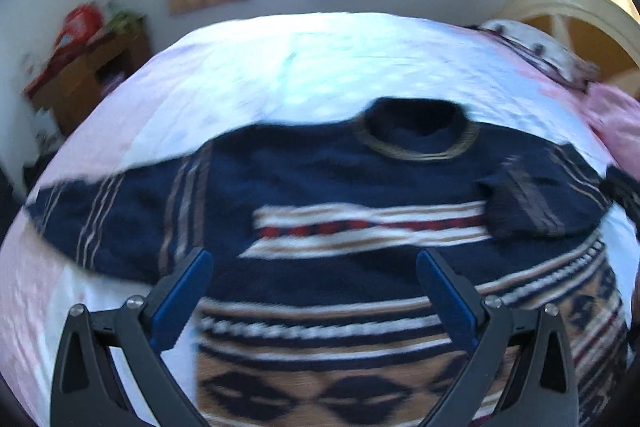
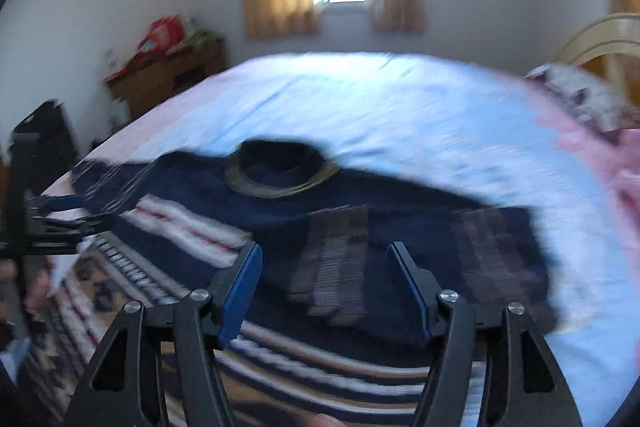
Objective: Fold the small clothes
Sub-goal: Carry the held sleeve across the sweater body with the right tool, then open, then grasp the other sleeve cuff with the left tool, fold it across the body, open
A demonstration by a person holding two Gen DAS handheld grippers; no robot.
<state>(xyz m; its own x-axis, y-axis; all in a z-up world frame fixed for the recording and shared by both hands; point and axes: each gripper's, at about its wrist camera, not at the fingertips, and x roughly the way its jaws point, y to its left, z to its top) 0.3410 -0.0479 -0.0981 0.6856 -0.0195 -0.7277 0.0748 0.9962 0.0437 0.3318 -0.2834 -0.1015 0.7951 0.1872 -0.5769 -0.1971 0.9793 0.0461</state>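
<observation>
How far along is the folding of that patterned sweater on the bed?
Early on. Done: one sleeve is folded in across the sweater. In hand: nothing; the right gripper and left gripper are both open above the knit. Left: the other sleeve is spread out on the bed, and the body is unfolded.

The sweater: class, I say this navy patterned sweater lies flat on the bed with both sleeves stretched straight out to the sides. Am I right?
Not quite. The sweater does lie on the bed, but only one sleeve stretches out sideways. The other sleeve is already folded in over the chest, as the left wrist view shows; the right wrist view shows it too.
</observation>
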